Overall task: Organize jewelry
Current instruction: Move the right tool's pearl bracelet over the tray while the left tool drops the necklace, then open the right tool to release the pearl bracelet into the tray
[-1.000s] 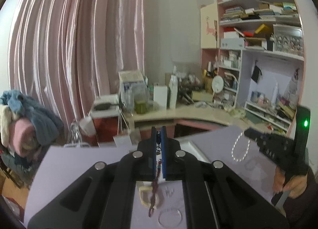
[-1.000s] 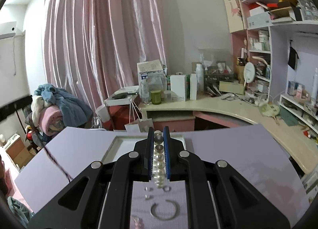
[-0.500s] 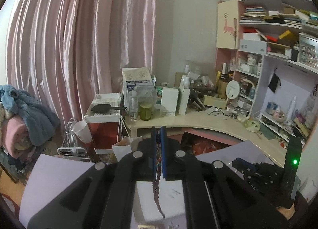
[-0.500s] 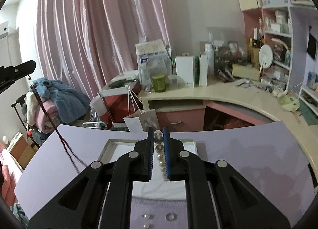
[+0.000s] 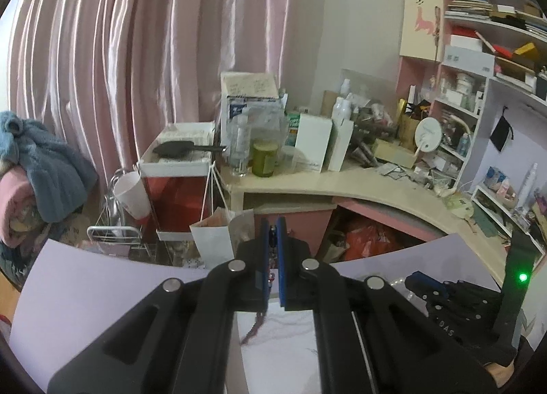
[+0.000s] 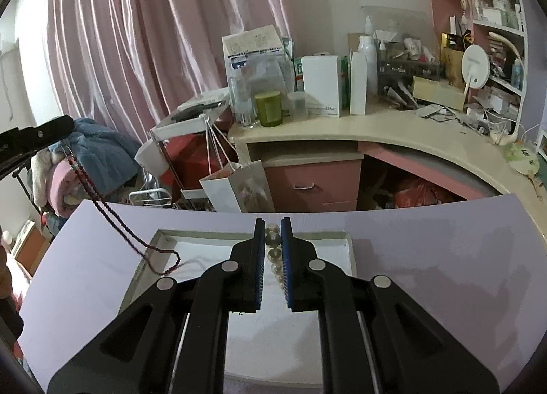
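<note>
My left gripper (image 5: 272, 228) is shut on a dark red bead necklace (image 5: 254, 325), which hangs from its fingers. In the right wrist view the left gripper (image 6: 51, 129) is at the far left and the necklace (image 6: 112, 216) slopes down, its lower end lying in the white tray's (image 6: 350, 253) left part. My right gripper (image 6: 272, 228) is shut on a pearl necklace (image 6: 273, 240) and holds it over the tray's middle. The tray lies on a lilac table top (image 6: 427, 257). In the left wrist view the right gripper (image 5: 415, 283) is low at the right.
Behind the table stands a curved cream desk (image 6: 393, 127) crowded with boxes, bottles and a green jar (image 6: 268, 108). A paper bag (image 6: 239, 188) and a red cart (image 6: 184, 154) stand by it. Shelves (image 5: 485, 62) are at the right, pink curtains behind.
Both grippers have moved forward over the tray with their necklaces. The dark red necklace's lower end now lies in the tray. The rings and bangle on the table have gone out of view.
</note>
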`<action>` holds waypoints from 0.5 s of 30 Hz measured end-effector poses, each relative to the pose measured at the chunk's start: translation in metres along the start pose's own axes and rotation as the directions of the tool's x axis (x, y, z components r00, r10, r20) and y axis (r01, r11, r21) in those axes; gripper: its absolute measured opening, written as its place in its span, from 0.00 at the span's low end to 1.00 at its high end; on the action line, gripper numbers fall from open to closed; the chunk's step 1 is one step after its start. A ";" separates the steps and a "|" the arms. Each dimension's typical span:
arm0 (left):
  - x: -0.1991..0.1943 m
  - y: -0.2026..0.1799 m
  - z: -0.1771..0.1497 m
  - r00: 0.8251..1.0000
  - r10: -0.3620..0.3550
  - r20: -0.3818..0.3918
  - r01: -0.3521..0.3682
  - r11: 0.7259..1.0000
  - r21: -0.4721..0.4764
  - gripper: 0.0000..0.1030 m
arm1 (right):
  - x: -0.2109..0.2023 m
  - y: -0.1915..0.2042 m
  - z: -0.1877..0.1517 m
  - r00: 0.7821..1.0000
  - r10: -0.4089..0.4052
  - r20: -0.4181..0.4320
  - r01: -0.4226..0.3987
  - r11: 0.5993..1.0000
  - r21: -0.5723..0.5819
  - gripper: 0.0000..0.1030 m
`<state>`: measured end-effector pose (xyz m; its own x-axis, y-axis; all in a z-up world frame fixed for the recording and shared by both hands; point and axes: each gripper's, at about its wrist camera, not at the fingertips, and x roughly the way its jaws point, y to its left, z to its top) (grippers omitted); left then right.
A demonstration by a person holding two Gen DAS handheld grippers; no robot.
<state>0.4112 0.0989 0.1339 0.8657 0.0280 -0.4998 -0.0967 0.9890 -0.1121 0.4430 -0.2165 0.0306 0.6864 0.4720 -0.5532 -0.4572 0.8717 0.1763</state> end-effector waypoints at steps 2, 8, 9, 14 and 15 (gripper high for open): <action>0.004 0.003 -0.004 1.000 -0.001 -0.015 0.001 1.000 -0.001 0.06 | 0.004 -0.001 0.001 1.000 -0.002 -0.005 0.002 1.000 0.004 0.09; -0.001 0.010 -0.012 1.000 0.028 0.004 -0.028 1.000 0.004 0.49 | 0.015 -0.003 -0.002 1.000 -0.008 -0.027 0.009 1.000 0.018 0.09; -0.002 0.011 -0.013 1.000 0.028 0.002 -0.028 1.000 0.006 0.49 | 0.016 -0.003 -0.002 0.999 -0.010 -0.033 0.011 1.000 0.018 0.09; -0.008 0.019 -0.022 0.999 0.038 0.003 -0.038 0.999 -0.002 0.58 | 0.029 -0.002 -0.003 0.998 -0.017 -0.056 0.018 1.000 0.020 0.09; -0.009 0.020 -0.024 0.999 0.040 0.003 -0.040 0.999 -0.001 0.59 | 0.033 -0.002 -0.004 0.998 -0.026 -0.063 0.027 0.999 0.019 0.09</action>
<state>0.3899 0.1151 0.1152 0.8624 0.0683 -0.5017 -0.1321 0.9869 -0.0927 0.4647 -0.2033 0.0087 0.6606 0.4402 -0.6081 -0.4279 0.8864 0.1768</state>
